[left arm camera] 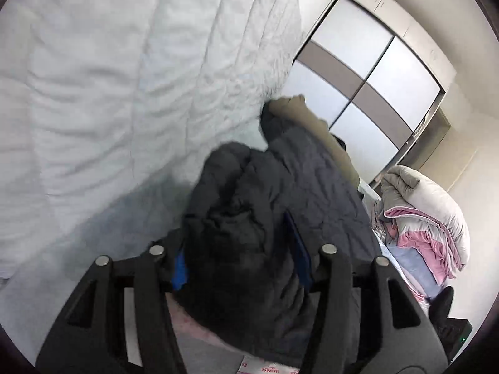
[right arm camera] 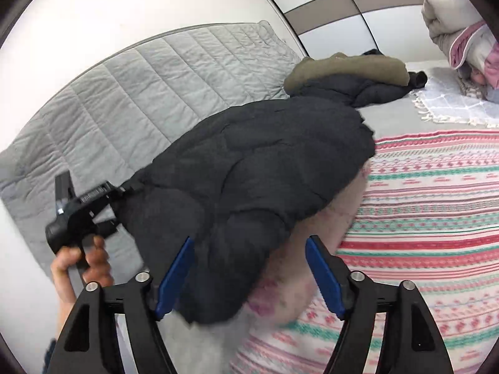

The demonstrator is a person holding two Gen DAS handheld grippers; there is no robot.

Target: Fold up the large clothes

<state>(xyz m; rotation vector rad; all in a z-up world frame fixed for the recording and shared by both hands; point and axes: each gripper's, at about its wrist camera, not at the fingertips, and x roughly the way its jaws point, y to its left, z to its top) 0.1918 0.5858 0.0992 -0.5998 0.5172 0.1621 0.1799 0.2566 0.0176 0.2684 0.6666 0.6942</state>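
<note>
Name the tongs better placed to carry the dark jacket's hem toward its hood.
Left. The left tongs look clamped on the dark jacket at its hem, while the right tongs stand open around fabric, gripping nothing.

Around my work, entered in order:

1. Quilted pale grey bedcover (right arm camera: 162, 90), far left, reaching up to the white wall; pale in my left view (left arm camera: 109, 78).
2. Striped knitted blanket (right arm camera: 436, 193), pink, green and white, near right on the bed.
3. White fringed cloth (right arm camera: 452, 106), far right.
4. Stack of folded duvets (left arm camera: 427, 208), grey, white and pink, far right corner (right arm camera: 458, 31).
5. Wardrobe (left arm camera: 368, 71) with white panels and brown bands, far wall.
</note>
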